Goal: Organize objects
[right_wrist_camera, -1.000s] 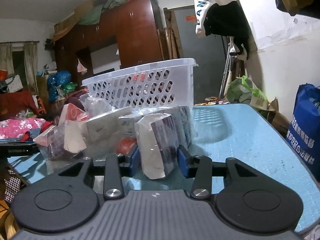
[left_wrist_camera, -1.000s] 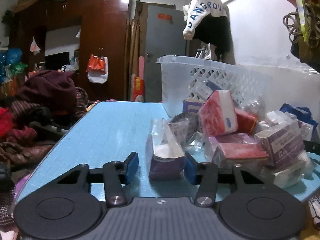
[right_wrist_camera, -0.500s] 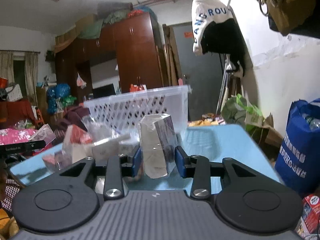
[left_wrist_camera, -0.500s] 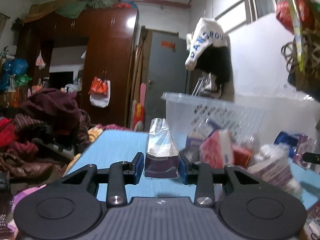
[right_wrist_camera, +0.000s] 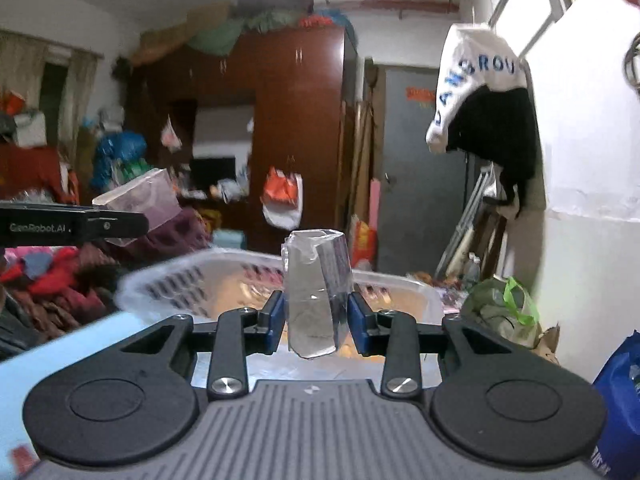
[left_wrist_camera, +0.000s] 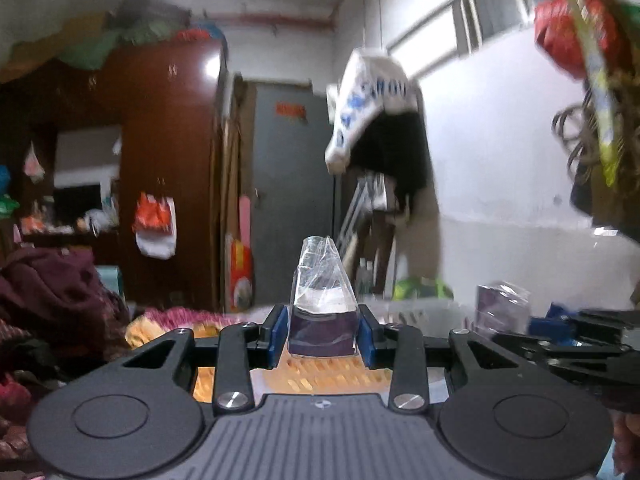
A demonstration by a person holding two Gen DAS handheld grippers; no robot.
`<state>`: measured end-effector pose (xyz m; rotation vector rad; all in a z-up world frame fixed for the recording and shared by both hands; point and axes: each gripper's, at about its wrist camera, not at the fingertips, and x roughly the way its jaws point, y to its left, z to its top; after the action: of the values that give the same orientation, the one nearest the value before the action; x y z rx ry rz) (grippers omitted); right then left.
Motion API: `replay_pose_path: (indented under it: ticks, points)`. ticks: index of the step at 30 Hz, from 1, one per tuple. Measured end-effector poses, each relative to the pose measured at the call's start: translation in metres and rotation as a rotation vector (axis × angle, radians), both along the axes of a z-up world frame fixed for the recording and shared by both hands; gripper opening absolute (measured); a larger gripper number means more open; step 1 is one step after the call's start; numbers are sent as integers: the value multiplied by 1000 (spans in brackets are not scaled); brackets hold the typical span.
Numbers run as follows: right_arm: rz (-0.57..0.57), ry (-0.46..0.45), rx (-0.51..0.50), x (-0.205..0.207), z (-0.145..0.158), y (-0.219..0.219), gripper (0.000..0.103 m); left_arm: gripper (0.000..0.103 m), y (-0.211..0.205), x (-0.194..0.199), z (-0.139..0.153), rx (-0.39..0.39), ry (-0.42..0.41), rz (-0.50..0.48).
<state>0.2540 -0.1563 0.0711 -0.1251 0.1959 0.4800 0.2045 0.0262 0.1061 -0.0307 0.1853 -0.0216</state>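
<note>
Gripping wrapped packets (left_wrist_camera: 323, 320) above basket (right_wrist_camera: 168, 280), both tools

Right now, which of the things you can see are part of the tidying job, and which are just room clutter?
Part of the job:
- purple packet in the left gripper
- wrapped packet in the right gripper
- white basket ahead of them
- blue table

Just lying about:
- hanging jacket
- wooden wardrobe
- clothes heap
- green bag
</note>
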Motion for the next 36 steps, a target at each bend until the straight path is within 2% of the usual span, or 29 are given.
replay_pose_path:
  ticks: [3, 5, 7, 9, 11, 12, 13, 15, 19, 21, 23, 25, 27, 29, 33, 36]
  points:
    - [-20, 61, 7, 28, -6, -1, 35, 41, -3, 23, -11, 11, 68, -11]
    - [-23, 84, 29, 40, -8, -6, 35, 44, -3, 29, -16, 21, 75, 5]
    - [-22, 100, 41, 42, -11, -10, 36, 71, 0, 30, -22, 1, 84, -2]
    - [-19, 88, 60, 31, -10, -17, 48, 81, 0, 24, -25, -1, 57, -13]
    - [1, 54, 96, 13, -9, -28, 89, 90, -1, 12, -24, 21, 1, -6]
    - [5, 37, 106, 3, -7, -33, 98, 96, -1, 6, -24, 21, -16, -2]
    - [1, 20, 121, -6, -6, -38, 103, 102, 2, -4, -26, 10, -37, -3]
    - [16, 1, 163, -32, -12, -52, 103, 103, 8, -25, -32, -23, -73, -33]
    - [8, 21, 235, -90, -49, -81, 103, 103, 26, -76, -57, -111, -118, -113]
    - [1, 13, 227, -119, -70, -86, 103, 103, 29, -99, -70, -118, -109, -122]
    - [9, -19, 189, -147, -88, -85, 103, 103, 29, -127, -87, -134, -120, -80]
    - [21, -53, 166, -166, -102, -83, 103, 103, 25, -151, -102, -127, -135, -70]
    - [51, -45, 159, -170, -108, -80, 103, 103, 17, -167, -116, -107, -144, -83]
    - [73, -39, 163, -168, -111, -76, 103, 102, 9, -180, -129, -52, -140, -95]
    - [73, -82, 146, -169, -117, -68, 103, 102, -9, -183, -136, 40, -151, -95]
    - [79, -83, 133, -166, -118, -64, 90, 102, -13, -179, -141, 33, -129, -90]
